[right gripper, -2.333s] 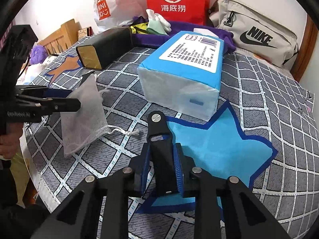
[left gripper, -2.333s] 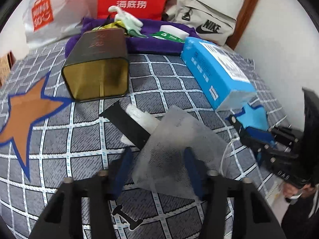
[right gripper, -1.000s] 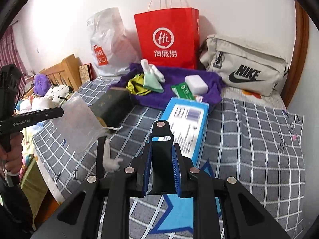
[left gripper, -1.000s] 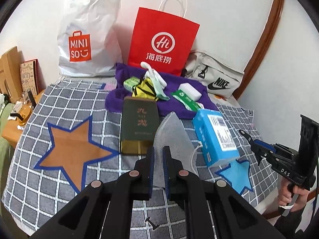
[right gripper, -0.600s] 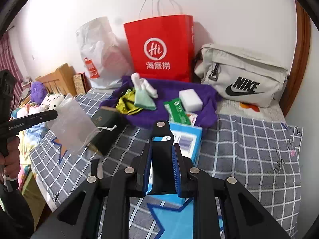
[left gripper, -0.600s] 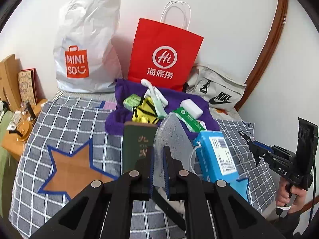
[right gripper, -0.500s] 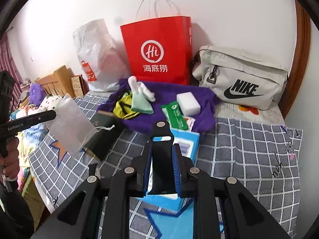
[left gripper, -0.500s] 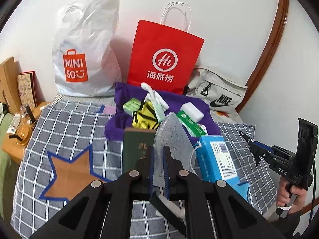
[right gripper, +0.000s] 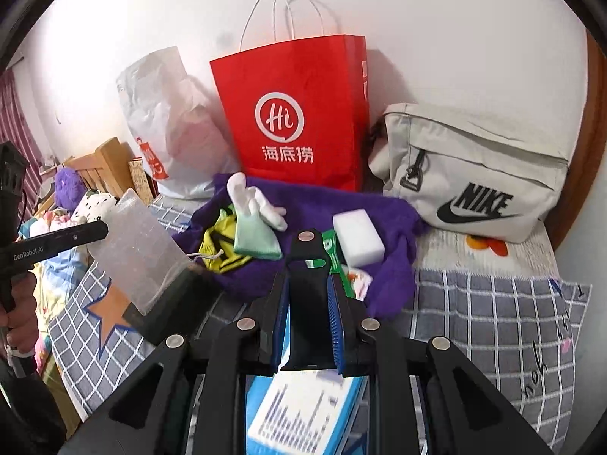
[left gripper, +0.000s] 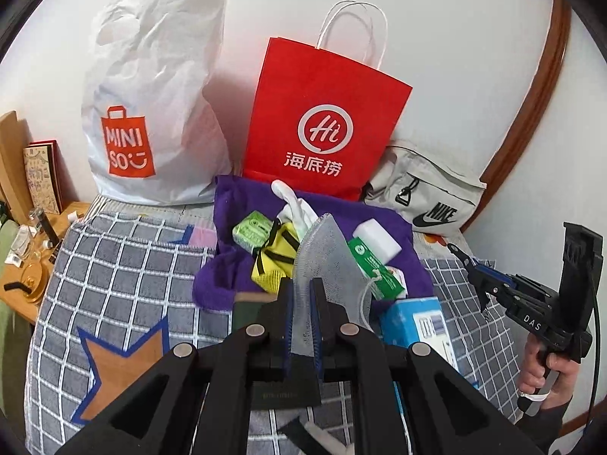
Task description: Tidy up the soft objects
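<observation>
My left gripper (left gripper: pixel 301 284) is shut on a white mesh drawstring pouch (left gripper: pixel 326 254), which hangs in the air over a dark green box (left gripper: pixel 246 314). From the right wrist view the pouch (right gripper: pixel 136 250) shows at the left, pinched by the left gripper (right gripper: pixel 100 232). My right gripper (right gripper: pixel 307 288) is shut on a black flat piece (right gripper: pixel 309 303) with a rivet and a slot at its tip. Beyond both lies a purple towel (left gripper: pixel 235 280) carrying white gloves (left gripper: pixel 292 201), a yellow-black cloth (left gripper: pixel 275 261), a mint cloth (right gripper: pixel 254 239) and a white sponge block (left gripper: pixel 375 237).
A red paper bag (left gripper: pixel 326 129), a white Miniso bag (left gripper: pixel 151 121) and a grey Nike bag (left gripper: pixel 428 204) lean on the wall behind the towel. A blue tissue pack (left gripper: pixel 413 322) lies under the right gripper. A wooden side table (left gripper: pixel 34 284) stands at the left.
Both grippers have moved forward toward the towel and the bags at the wall, which now look larger. The pouch and the black piece stay gripped.
</observation>
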Motion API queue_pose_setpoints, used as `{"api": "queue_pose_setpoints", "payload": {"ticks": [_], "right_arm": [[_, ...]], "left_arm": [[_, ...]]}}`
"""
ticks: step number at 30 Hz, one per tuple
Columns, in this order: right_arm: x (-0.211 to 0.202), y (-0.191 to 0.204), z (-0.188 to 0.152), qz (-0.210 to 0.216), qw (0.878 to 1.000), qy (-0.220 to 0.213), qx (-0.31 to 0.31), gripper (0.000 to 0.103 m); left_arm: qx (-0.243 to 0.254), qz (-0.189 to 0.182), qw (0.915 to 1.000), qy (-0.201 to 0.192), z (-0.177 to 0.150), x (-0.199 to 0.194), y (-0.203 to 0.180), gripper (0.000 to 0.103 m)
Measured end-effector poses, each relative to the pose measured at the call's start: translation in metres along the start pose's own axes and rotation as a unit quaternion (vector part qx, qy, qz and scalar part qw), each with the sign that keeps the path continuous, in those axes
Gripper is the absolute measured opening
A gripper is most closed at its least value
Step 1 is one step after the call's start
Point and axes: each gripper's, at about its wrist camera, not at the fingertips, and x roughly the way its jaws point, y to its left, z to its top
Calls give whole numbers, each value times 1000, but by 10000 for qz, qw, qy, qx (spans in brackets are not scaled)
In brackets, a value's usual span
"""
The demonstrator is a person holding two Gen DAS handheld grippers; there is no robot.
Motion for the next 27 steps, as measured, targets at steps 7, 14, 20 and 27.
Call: {"api": "queue_pose_setpoints", "payload": {"ticks": [7,14,20,27], "right_arm": [[31,-11,30,34,10000,11,61,20],[68,-25,48,77,9998,134,145,20],[102,-34,43,165,9986,440,240,20],[130,-41,33,111,9958,888,192,20]], "left_arm": [[-66,72,9999,141,25,33,6,9],[-32,60,9997,213,48,61,5,9],[-183,-12,9991,387,50,96,12,9],[-139,192,9981,561,41,124,22,9]]}}
